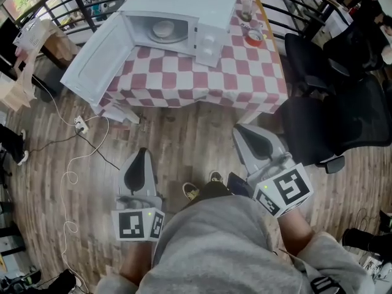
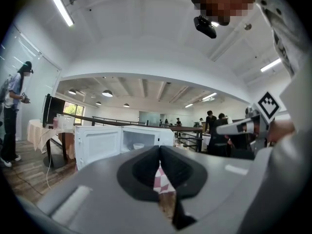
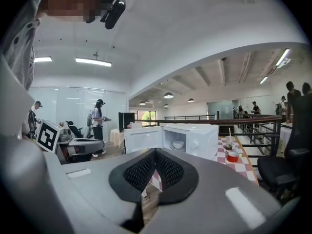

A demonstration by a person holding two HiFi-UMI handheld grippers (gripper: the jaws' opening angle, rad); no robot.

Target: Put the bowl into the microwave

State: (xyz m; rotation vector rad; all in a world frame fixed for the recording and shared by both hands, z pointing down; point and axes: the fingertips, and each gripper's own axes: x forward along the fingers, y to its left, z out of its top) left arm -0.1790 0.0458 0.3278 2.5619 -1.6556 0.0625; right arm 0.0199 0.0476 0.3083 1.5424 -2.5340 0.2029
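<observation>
White and rounded, the bowl [image 1: 163, 28] already sits inside the microwave [image 1: 184, 2], low in its pale cavity, so the main job looks done. At most the door [image 1: 98, 60] is left to swing shut, though the task does not ask for that. You stand well apart from the table, with the oven at your 12 o'clock and its flat, boxy door hanging wide toward 10 o'clock. Your left gripper [image 1: 141, 155] is clenched on nothing, its smooth grey shells meeting at the tip around dark rubbery pads. Your right gripper [image 1: 248, 135] is likewise pressed together and empty, and its pads show a fine dimpled grid. Both hover over the floor [image 1: 184, 139], which is worn wooden planks with a matt grain. A soft cloth [image 1: 202, 78] of red and white squares drapes over the table edge beneath the hard, glossy oven shell. At your 3 o'clock stands a black padded chair [image 1: 318, 127], near the table's corner.
</observation>
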